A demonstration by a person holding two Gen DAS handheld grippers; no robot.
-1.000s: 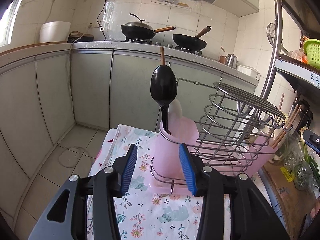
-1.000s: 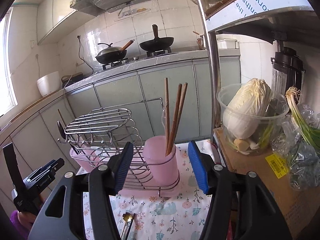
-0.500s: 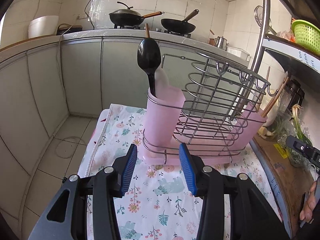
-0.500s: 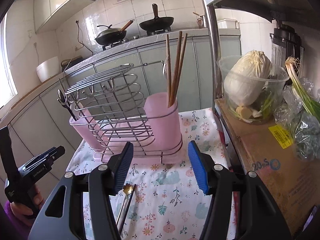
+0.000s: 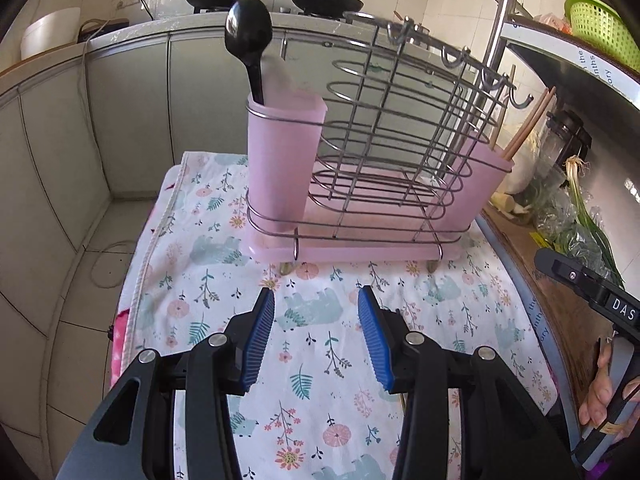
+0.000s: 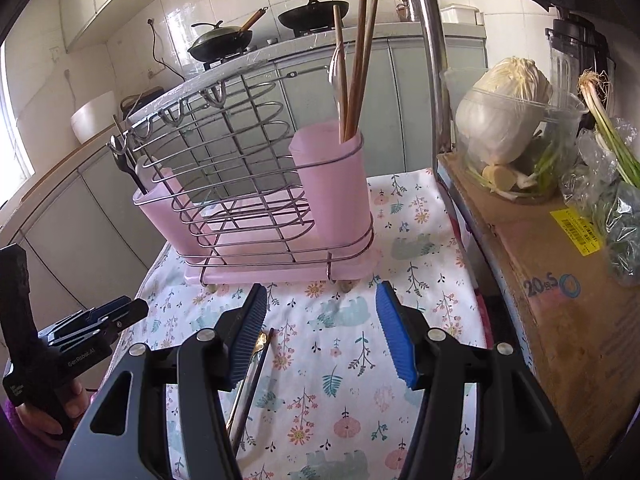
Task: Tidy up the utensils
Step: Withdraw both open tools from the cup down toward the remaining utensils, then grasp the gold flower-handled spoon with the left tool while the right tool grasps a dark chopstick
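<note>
Both grippers over floral cloth, jaws apart and empty, wire rack ahead.

Left gripper (image 5: pixel 316 300) low centre in left wrist view, blue pads spread with only floral cloth (image 5: pixel 320 360) between. Right gripper (image 6: pixel 320 294) likewise parted, holding nothing. Wire rack (image 6: pixel 224 184) on pink tray at mid-frame, a pink cup at each end: black spoon (image 5: pixel 248 36) upright in cup (image 5: pixel 280 164) at upper centre of left view; wooden chopsticks (image 6: pixel 356 64) upright in cup (image 6: pixel 332 184) at centre of right view. Loose utensils (image 6: pixel 252 376) flat on cloth at lower left of right view, partly hidden under left finger.
</note>
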